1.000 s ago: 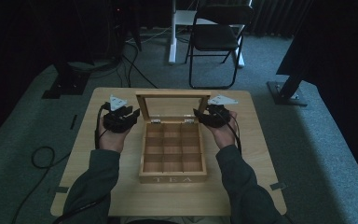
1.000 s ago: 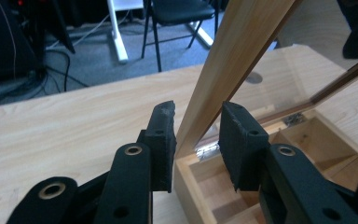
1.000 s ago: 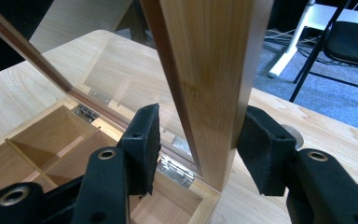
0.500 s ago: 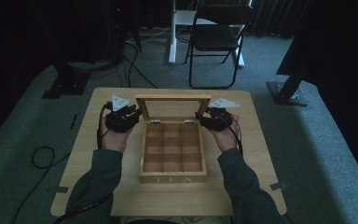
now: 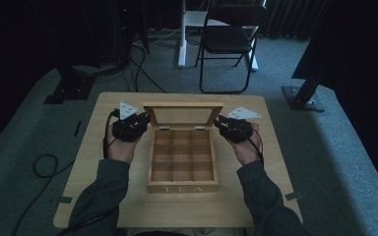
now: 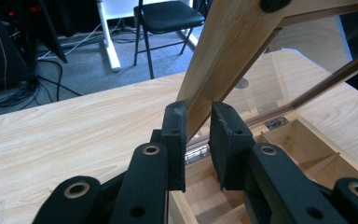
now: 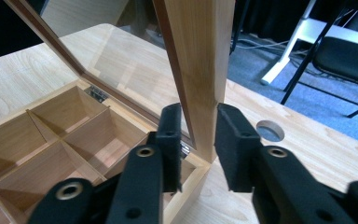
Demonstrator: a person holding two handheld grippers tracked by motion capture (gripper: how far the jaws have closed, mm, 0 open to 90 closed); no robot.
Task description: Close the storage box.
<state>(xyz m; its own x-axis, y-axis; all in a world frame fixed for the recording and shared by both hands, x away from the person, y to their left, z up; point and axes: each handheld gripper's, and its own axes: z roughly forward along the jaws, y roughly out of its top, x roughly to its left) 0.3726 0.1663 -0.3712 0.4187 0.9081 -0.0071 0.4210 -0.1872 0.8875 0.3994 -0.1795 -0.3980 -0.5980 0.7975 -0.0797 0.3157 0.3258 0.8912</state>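
Nine square compartments, three rows of three, lie open inside the wooden tea box point(image 5: 182, 160) at the middle of the table point(image 5: 88, 172), the letters "TEA" on the front wall nearest me. Its light-wood lid point(image 5: 183, 114) stands raised at the far side, a pale frame around a clear pane, hinged to the back wall by small metal hinges point(image 7: 97, 93). Every compartment is bare wood.

My left gripper point(image 5: 130, 127) sits at the lid's left edge. In the left gripper view its two black jaws are spread to either side of the frame's side rail point(image 6: 223, 60), the rail running up between the pads; whether the pads press the wood I cannot tell. My right gripper point(image 5: 234, 129) mirrors it at the lid's right edge. In the right gripper view the jaws stand apart around the frame's upright point(image 7: 198, 70), with a gap showing on the right side.

My hands point(image 5: 123, 147) and dark sleeves come in from the near edge, one on each side of the box. Beyond the table a black folding chair point(image 5: 229, 39) stands on grey carpet, with cables point(image 5: 44, 164) on the floor to the left.
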